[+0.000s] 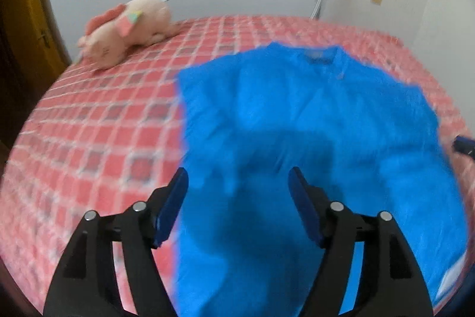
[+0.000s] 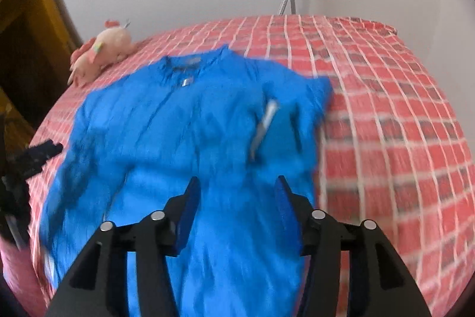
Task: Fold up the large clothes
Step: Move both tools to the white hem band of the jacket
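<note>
A bright blue jacket (image 1: 311,115) lies spread on the red checked bed, collar toward the far wall. It also shows in the right wrist view (image 2: 184,132), with its right sleeve folded in over the body and a silver zip pull showing. My left gripper (image 1: 237,177) is open and empty above the jacket's lower left part. My right gripper (image 2: 236,186) is open and empty above the jacket's lower right part. The left gripper's tip shows at the left edge of the right wrist view (image 2: 41,152). Both views are motion-blurred.
The bed cover (image 1: 98,132) has a red, white and grey check. A pink plush toy (image 1: 124,28) lies at the far left corner, also in the right wrist view (image 2: 101,52). A white wall with a hose and a socket is behind; a wooden door is at left.
</note>
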`<act>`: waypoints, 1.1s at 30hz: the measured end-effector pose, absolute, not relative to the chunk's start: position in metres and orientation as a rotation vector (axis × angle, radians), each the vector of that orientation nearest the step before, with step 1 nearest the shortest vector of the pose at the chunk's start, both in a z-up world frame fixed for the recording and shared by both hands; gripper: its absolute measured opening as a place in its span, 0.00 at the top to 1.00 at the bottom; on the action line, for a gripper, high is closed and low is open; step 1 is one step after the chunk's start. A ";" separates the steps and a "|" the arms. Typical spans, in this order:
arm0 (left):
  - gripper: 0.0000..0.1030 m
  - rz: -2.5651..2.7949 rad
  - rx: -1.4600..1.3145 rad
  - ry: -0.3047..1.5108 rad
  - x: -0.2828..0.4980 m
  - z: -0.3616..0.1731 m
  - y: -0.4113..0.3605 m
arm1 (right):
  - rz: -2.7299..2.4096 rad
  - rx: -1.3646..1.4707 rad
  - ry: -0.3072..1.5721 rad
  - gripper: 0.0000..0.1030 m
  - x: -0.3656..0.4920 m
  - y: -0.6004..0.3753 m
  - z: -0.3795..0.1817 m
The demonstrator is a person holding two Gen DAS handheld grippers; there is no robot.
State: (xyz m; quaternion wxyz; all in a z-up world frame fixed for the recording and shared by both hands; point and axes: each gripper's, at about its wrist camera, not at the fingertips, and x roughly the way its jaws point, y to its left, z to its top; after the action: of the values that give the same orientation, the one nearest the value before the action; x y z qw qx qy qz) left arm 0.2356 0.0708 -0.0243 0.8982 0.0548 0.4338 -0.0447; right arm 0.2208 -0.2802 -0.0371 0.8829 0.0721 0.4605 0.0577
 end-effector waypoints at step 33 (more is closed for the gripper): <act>0.25 -0.162 -0.035 1.171 0.067 -0.089 0.113 | 0.255 0.183 1.161 0.36 0.038 -0.261 -0.100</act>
State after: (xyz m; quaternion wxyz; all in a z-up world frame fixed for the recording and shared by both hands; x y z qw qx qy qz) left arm 0.0669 0.1134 -0.0887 0.8303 -0.0166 0.5519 -0.0762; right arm 0.0385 -0.2611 -0.0999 0.8246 0.0859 0.5461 0.1199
